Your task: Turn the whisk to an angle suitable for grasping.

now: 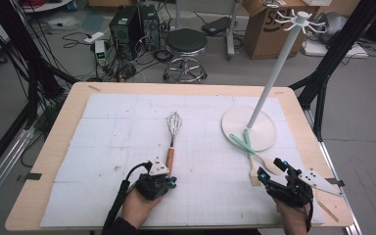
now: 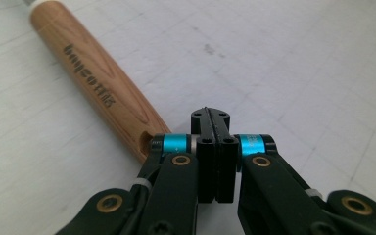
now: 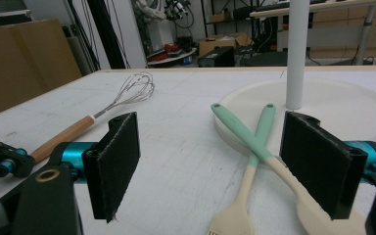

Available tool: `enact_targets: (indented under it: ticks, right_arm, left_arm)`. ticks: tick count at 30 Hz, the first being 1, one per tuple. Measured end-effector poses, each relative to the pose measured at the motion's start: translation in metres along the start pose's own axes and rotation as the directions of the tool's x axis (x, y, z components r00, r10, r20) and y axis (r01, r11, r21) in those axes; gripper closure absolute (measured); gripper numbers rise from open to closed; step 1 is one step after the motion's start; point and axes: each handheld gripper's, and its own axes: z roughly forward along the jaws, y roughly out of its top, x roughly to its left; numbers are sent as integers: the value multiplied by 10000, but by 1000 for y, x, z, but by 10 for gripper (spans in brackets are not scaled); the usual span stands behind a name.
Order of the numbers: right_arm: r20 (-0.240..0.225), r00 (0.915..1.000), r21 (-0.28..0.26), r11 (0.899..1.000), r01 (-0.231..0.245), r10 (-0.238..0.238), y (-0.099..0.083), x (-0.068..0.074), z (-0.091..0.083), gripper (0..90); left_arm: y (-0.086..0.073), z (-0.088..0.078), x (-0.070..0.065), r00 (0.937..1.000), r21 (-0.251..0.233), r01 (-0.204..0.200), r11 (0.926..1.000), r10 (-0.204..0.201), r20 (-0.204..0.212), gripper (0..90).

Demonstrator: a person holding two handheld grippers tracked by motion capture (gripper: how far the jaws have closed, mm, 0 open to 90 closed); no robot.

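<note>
Whisk (image 1: pixel 173 133) lies mid-frame in high view, wire head up-frame, wooden handle (image 2: pixel 95 81) toward left gripper (image 1: pixel 172 182). Left jaws closed, empty, just beside handle end. Right gripper (image 3: pixel 223 169) wide open, empty, facing two spatulas (image 3: pixel 254 147). Whisk likely light; wires springy; grip stiff handle.

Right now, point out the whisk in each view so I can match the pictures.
High view: the whisk lies mid-table, wire head away from the person, wooden handle end beside the left tongs.
Left gripper view: its wooden handle runs from the upper left down to just left of the shut tongs.
Right gripper view: it lies upper left, beyond the left jaw.
Shared landmark: the whisk's printed wooden handle.
</note>
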Motion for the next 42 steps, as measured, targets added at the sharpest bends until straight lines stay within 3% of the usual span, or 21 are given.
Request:
enact_targets:
  ticks: [7, 8, 12, 13, 15, 18, 19, 20, 25, 30, 31, 32, 36, 42]
  right_arm:
    - [-27, 10000, 13, 10000, 40, -40, 0, 1, 0, 218]
    - [-16, 10000, 20, 10000, 30, -30, 0, 1, 0, 218]
    - [3, 10000, 22, 10000, 31, -31, 0, 2, 1, 218]
    - [8, 10000, 29, 10000, 41, -41, 0, 2, 1, 218]
    - [9, 10000, 40, 10000, 38, -38, 0, 2, 1, 218]
    - [15, 10000, 37, 10000, 38, -38, 0, 2, 1, 218]
    - [9, 10000, 53, 10000, 27, -27, -1, 2, 1, 218]
    - [-3, 10000, 82, 10000, 6, -6, -1, 2, 1, 218]
    - [-5, 10000, 64, 10000, 55, -55, -1, 2, 2, 218]
    - [-36, 10000, 108, 9999, 37, -36, -1, 3, 2, 218]
    - [-21, 10000, 106, 9999, 36, -36, -1, 3, 2, 218]
    - [-21, 10000, 106, 9999, 36, -36, -1, 3, 2, 218]
    - [-36, 10000, 100, 9999, 88, -87, -1, 3, 2, 218]
    - [-43, 10000, 127, 9999, 89, -88, -1, 3, 3, 218]
  left_arm:
    - [-12, -17, 27, 9959, -345, 720, 9968, -738, -531, 898]
    - [-15, -21, 34, 9926, -493, 950, 9943, -984, -714, 897]
    - [-19, -29, 47, 9877, -510, 1129, 9923, -1177, -1032, 898]
    - [-22, -33, 55, 9828, -613, 1311, 9895, -1378, -1231, 898]
    - [-23, -36, 59, 9805, -657, 1390, 9881, -1467, -1307, 897]
    - [-27, -42, 71, 9716, -849, 1657, 9825, -1774, -1568, 898]
    - [-29, -45, 78, 9639, -1021, 1871, 9770, -2027, -1730, 898]
    - [-29, -45, 78, 9639, -1021, 1871, 9770, -2027, -1730, 898]
    - [-30, -48, 91, 9479, -1309, 2175, 9672, -2413, -2078, 898]
    - [-29, -49, 99, 9324, -1388, 2269, 9640, -2561, -2549, 898]
    - [-29, -49, 103, 9252, -1396, 2282, 9635, -2593, -2771, 898]
    - [-29, -49, 103, 9252, -1396, 2282, 9635, -2593, -2771, 898]
    - [-29, -49, 110, 9062, -1378, 2374, 9616, -2703, -3251, 898]
    - [-26, -49, 126, 8802, -1600, 2611, 9520, -3028, -3655, 898]
